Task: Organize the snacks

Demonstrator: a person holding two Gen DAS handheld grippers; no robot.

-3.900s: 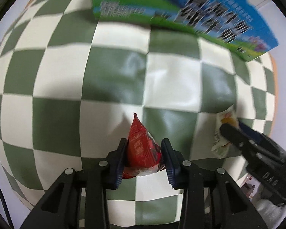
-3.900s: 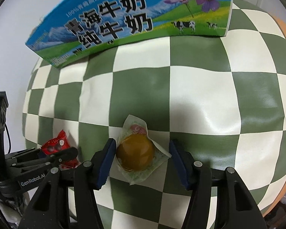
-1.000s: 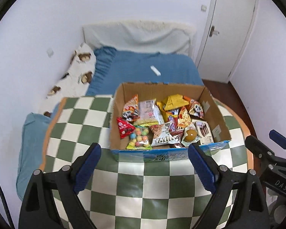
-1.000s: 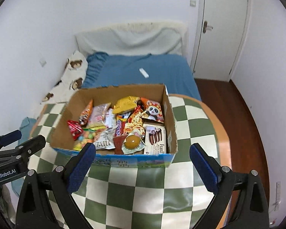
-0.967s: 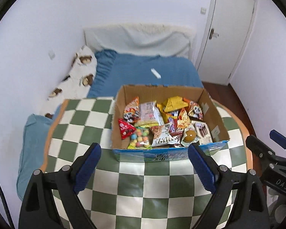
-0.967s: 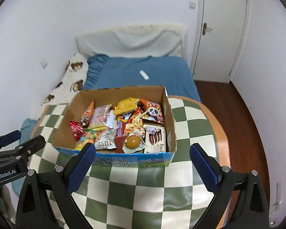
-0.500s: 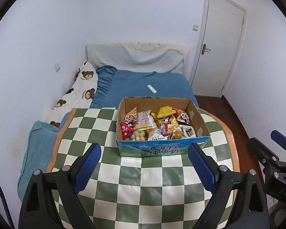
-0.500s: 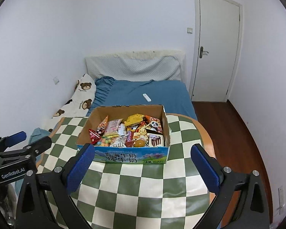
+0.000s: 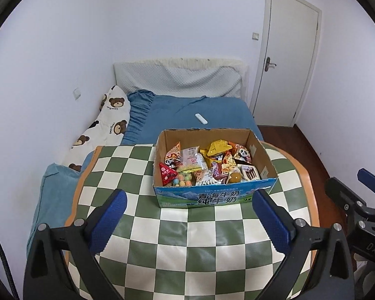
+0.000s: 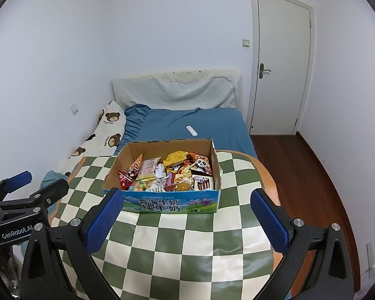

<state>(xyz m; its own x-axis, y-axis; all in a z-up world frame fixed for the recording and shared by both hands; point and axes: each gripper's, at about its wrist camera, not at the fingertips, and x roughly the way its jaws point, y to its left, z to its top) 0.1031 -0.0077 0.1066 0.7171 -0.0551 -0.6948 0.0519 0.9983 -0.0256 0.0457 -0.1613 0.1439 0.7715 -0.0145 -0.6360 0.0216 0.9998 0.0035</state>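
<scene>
A cardboard box (image 9: 212, 196) with a blue printed front stands on the green-and-white checked table (image 9: 187, 250), filled with several snack packets. Among them are a red triangular packet (image 9: 167, 173) at its left and a round golden cake in clear wrap (image 9: 233, 176) near the front. My left gripper (image 9: 188, 197) hovers back from the box, its jaws opening with nothing between them. My right gripper (image 10: 186, 195) is wide open and empty too, facing the same box (image 10: 162, 203). Each gripper shows at the edge of the other's view.
Beyond the table lies a bed with a blue sheet (image 9: 187, 115), a bear-print pillow (image 9: 105, 125) and a white remote (image 9: 201, 118). A shut white door (image 9: 287, 62) and wooden floor (image 10: 312, 162) are to the right. The table's orange rim (image 10: 267, 175) curves round on the right.
The red packet and the wrapped cake, once between the jaws on the table, now lie in the box. Over the last second both grippers drew back and up from the box.
</scene>
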